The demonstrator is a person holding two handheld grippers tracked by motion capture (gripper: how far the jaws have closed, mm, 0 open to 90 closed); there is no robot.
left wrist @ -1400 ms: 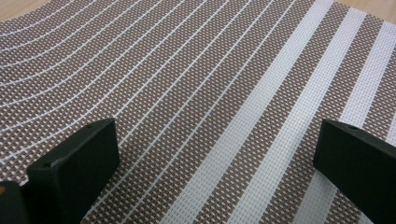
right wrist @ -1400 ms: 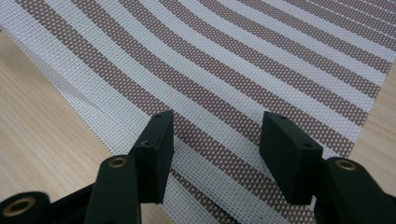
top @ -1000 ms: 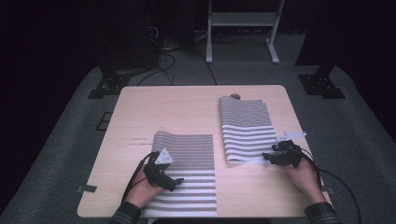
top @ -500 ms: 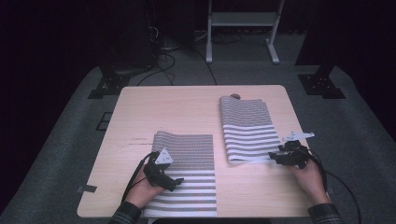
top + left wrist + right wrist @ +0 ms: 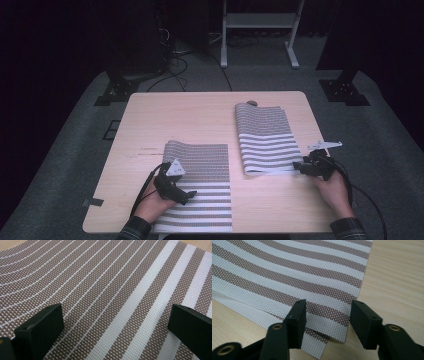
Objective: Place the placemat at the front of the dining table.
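Two striped woven mats lie on the wooden table [image 5: 190,117]. A brown-and-white mat [image 5: 202,167] lies flat at the front left; my left gripper [image 5: 185,196] rests over its near left part. In the left gripper view its jaws stand wide open [image 5: 117,311] above the weave [image 5: 100,277], holding nothing. A folded mat [image 5: 262,132] lies at the right. My right gripper [image 5: 301,167] is at its near right corner. Its jaws [image 5: 328,306] have just been closing and stand half open astride the layered corner [image 5: 329,322], with the pads apart from it.
A small dark object [image 5: 252,103] sits at the folded mat's far edge. A strip of tape [image 5: 93,202] sticks to the table's front left edge. Stands, cables and a white frame [image 5: 260,22] are on the floor behind the table.
My right gripper has shifted a little to the right at the folded mat's near corner. The left hand and both mats lie as before.
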